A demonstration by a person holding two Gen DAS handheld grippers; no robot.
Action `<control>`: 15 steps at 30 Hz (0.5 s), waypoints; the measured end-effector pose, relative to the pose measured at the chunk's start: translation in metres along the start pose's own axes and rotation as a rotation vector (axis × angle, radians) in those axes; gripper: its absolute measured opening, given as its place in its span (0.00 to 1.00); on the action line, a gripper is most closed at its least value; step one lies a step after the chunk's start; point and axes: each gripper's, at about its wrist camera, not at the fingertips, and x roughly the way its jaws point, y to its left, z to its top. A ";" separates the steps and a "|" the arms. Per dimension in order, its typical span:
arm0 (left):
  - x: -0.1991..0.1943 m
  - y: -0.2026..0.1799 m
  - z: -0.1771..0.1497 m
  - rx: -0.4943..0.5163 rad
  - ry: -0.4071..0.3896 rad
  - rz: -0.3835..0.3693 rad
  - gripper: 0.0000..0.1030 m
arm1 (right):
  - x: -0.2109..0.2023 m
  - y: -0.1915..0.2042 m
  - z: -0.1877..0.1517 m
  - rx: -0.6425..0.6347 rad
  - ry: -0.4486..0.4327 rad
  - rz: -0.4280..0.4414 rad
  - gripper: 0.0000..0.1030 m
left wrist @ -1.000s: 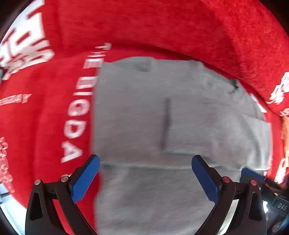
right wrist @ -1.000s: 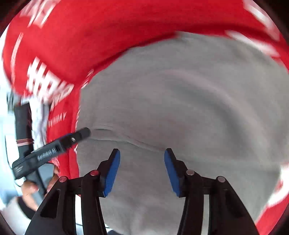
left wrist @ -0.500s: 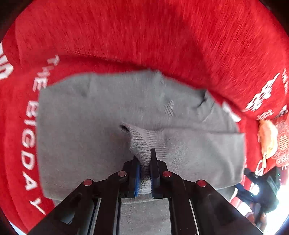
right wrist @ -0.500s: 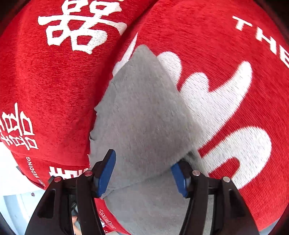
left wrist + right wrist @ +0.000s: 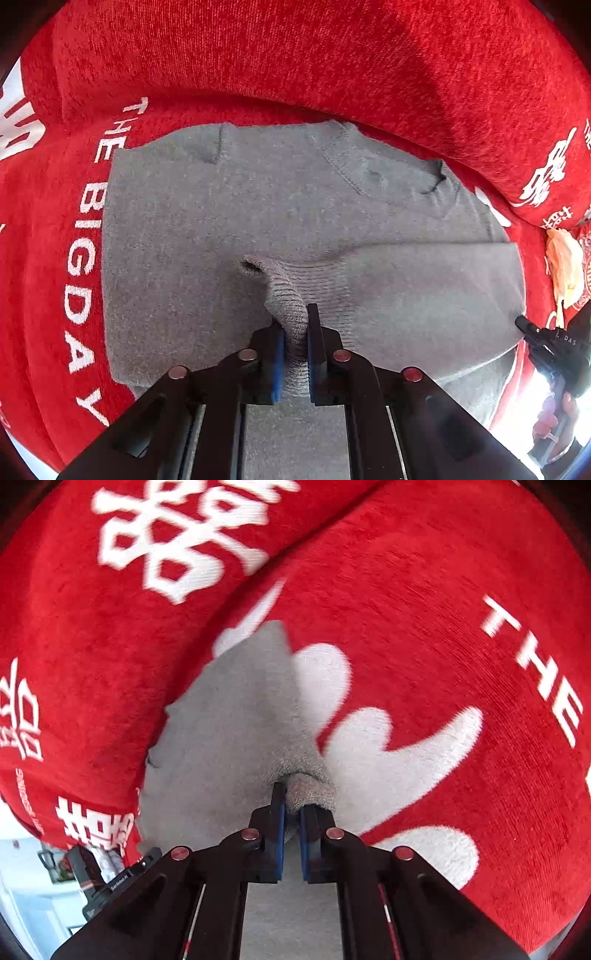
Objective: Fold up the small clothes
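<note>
A small grey knitted sweater (image 5: 229, 221) lies flat on a red sofa seat, its neck toward the backrest and one sleeve folded across its body. My left gripper (image 5: 295, 343) is shut on the ribbed cuff of that sleeve (image 5: 291, 302), which bunches up between the blue pads. In the right wrist view the same grey sweater (image 5: 229, 723) runs away from me as a narrow tongue. My right gripper (image 5: 291, 812) is shut on a pinch of its edge, with a fold of knit (image 5: 310, 794) bulging above the right pad.
The red sofa cover (image 5: 332, 66) carries white letters and shapes, and its backrest rises just behind the sweater. A yellowish cloth (image 5: 563, 258) lies at the right. The other gripper's tool and a hand (image 5: 554, 354) show at the lower right. A room floor (image 5: 29, 878) shows beyond the seat's edge.
Both grippers went from open to shut on the sweater: the left took the sleeve cuff first, and the right swung across to the garment's edge and closed there.
</note>
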 end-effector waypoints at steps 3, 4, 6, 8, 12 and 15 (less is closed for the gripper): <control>-0.003 0.008 -0.001 -0.036 0.005 0.022 0.26 | 0.003 -0.020 -0.002 0.108 -0.024 0.056 0.04; -0.007 0.011 -0.001 -0.037 -0.002 0.055 0.31 | 0.000 -0.025 -0.004 0.135 -0.031 0.074 0.04; -0.019 0.021 -0.003 -0.043 -0.036 0.138 0.66 | -0.002 -0.029 -0.007 0.161 -0.024 0.093 0.05; -0.026 0.029 -0.005 -0.049 -0.056 0.157 0.69 | -0.007 -0.026 -0.008 0.139 0.012 0.087 0.11; -0.033 0.040 -0.006 -0.053 -0.042 0.162 0.69 | -0.028 0.008 -0.017 -0.064 0.019 -0.022 0.39; -0.027 0.033 -0.007 -0.037 -0.029 0.163 0.69 | -0.046 0.028 -0.012 -0.170 -0.057 -0.079 0.51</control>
